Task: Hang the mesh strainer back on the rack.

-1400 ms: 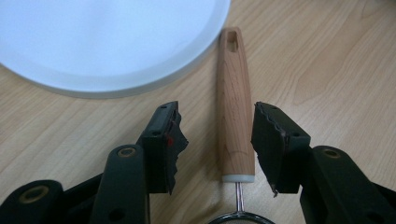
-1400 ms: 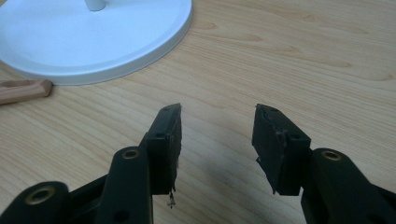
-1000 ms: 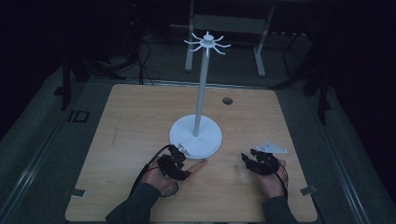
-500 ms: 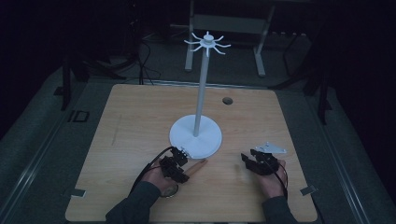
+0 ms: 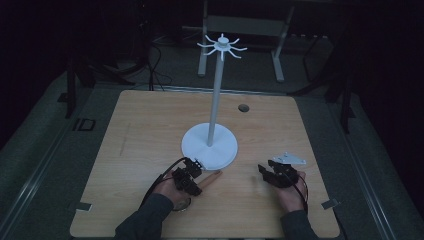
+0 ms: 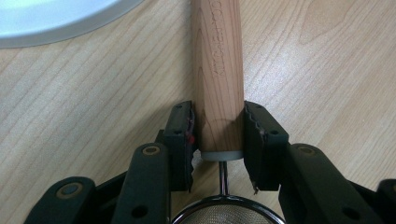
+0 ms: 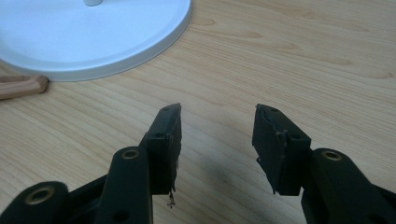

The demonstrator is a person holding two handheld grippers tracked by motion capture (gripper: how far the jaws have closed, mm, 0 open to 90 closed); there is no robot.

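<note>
The left tongs (image 6: 218,140) have their two black jaws pressed on both sides of a wooden handle (image 6: 218,70). It is the handle of a small metal strainer (image 6: 227,214), whose mesh bowl peeks out just under the jaws. The strainer lies flat on the wooden worktop (image 5: 150,130), right beside the round base of the white hanging stand (image 5: 210,147).

The right tongs (image 7: 217,135) are wide open and hold nothing. They rest low over the worktop, a bit away from the stand.

This looks like the grabbing step. The strainer is held but not lifted yet. I think the next move is to lift it up high and hang it on one of the little hooks (image 5: 221,46) at the top of the stand.
</note>
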